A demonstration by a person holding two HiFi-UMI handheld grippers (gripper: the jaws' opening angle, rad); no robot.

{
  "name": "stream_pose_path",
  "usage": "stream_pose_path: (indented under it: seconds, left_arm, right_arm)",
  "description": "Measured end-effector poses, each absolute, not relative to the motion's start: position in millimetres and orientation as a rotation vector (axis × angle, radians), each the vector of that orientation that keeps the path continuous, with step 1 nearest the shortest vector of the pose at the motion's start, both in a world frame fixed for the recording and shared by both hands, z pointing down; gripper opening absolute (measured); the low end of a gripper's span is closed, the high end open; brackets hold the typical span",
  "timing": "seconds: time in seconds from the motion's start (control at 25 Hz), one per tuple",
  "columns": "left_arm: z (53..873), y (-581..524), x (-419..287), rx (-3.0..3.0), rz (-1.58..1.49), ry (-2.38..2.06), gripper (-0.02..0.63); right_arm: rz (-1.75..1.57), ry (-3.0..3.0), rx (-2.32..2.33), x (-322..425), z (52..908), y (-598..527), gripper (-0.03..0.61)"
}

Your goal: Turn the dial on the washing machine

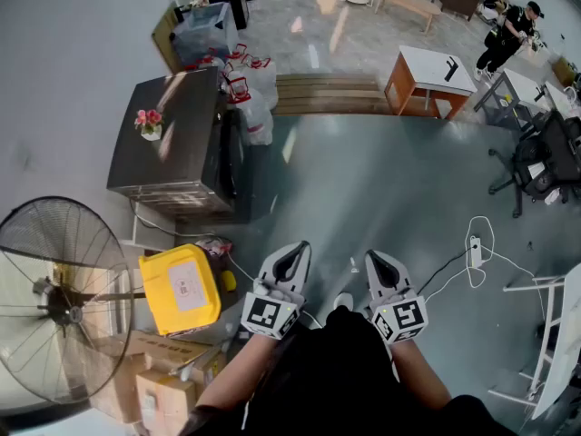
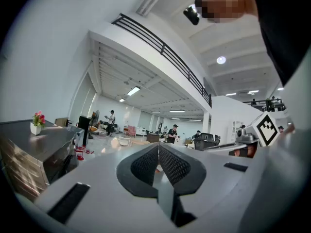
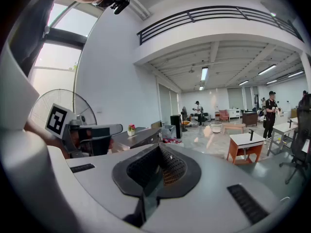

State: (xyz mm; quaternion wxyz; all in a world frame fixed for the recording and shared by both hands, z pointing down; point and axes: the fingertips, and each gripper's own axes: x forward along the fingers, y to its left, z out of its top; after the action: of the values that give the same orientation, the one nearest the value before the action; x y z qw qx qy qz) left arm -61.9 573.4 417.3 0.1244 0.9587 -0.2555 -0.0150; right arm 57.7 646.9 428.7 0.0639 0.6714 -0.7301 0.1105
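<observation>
Grey-green glossy floor (image 1: 363,180) spreads out below me, wide and shiny, and I'm standing right on it. Up ahead and off to my left sits the washing machine (image 1: 168,139), a dark steel box with its front turned to the right in the head view, well apart from both my tools; its dial I can't pick out from here. Nearer, at my left, there's a big round fan (image 1: 56,300), and just beside it a yellow box (image 1: 182,289). Now my hands: left gripper (image 1: 292,252) and right gripper (image 1: 381,263) sit side by side in front of my body, near each other, both pointing out over the floor. Fingers on each are pressed fully together, gripping nothing. Smallest of all, a little pot of pink flowers (image 1: 149,123) stands on top of the machine.
</observation>
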Motion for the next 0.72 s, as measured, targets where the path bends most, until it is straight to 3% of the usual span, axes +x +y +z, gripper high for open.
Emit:
stream_pose_path:
  seconds: [0.28,0.72]
  left_arm:
    - [406,579,-83,2.816,-0.061,-0.780,0.005]
    - [394,569,-49,2.812,-0.104,-0.882,0.005]
  right_arm:
    - [0.327,-2.228,2.058,53,420,649,-0.002]
    - [0.339,-2.213,2.058,120,417,651,0.000]
